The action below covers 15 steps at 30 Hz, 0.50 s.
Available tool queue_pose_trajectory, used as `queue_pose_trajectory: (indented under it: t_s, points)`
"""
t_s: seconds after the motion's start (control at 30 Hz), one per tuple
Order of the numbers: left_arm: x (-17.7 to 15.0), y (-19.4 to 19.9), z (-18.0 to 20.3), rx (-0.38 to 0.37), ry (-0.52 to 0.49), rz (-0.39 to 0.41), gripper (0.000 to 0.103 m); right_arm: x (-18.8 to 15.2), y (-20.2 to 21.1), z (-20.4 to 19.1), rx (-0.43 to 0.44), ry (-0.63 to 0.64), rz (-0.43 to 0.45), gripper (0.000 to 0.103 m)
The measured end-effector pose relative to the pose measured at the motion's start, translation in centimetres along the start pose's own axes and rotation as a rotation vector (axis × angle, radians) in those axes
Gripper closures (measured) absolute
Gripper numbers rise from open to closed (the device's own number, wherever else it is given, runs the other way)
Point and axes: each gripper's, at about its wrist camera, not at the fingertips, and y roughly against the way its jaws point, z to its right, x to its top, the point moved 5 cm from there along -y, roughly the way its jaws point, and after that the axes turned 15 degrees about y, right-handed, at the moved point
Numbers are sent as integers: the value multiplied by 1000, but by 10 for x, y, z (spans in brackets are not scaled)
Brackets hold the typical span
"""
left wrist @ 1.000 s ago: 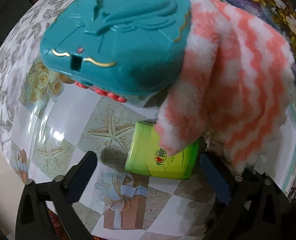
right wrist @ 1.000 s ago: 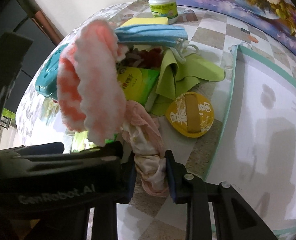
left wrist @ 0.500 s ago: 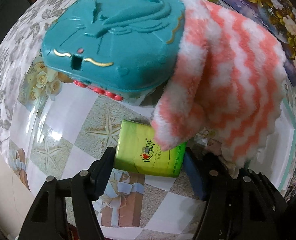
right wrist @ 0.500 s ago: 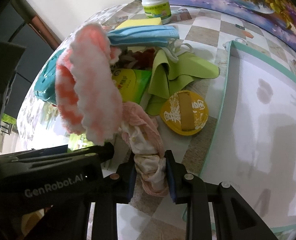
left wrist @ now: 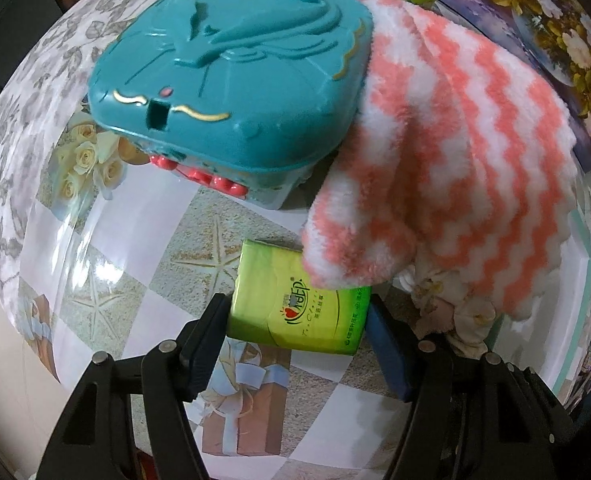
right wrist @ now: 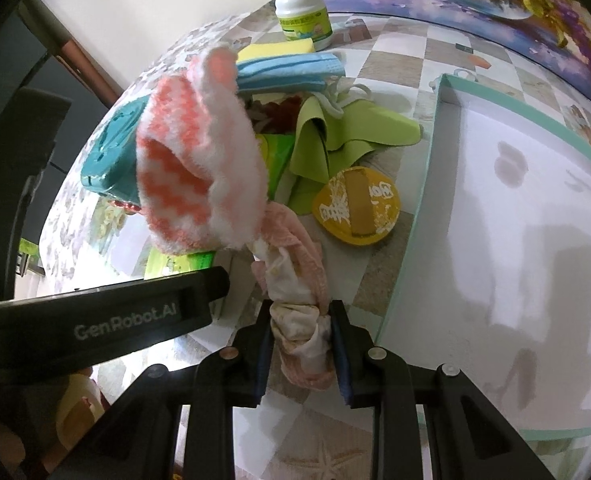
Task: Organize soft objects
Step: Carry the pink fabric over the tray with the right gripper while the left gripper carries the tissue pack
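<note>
Left tool [left wrist: 297, 330] clamped across green tissue pack [left wrist: 295, 312] lying on the table [left wrist: 107, 280], far end tucked under striped fluffy towel [left wrist: 455, 184]. Right tool [right wrist: 300, 332] pinching bunched pink cloth [right wrist: 299, 312] beside white tray [right wrist: 515, 220]. Risk: lifting pack may drag towel, apparently resting on it, off teal box [left wrist: 231, 68].
</note>
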Motion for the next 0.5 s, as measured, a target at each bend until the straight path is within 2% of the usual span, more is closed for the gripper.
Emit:
queue_pose_trajectory:
  t_s: [0.27, 0.5]
  points:
    - [-9, 3, -4, -25, 5, -14, 35, -5, 15, -7, -9, -5, 2, 73]
    - [-15, 22, -11, -60, 11, 20, 35, -8, 31, -8, -24, -26, 19, 80]
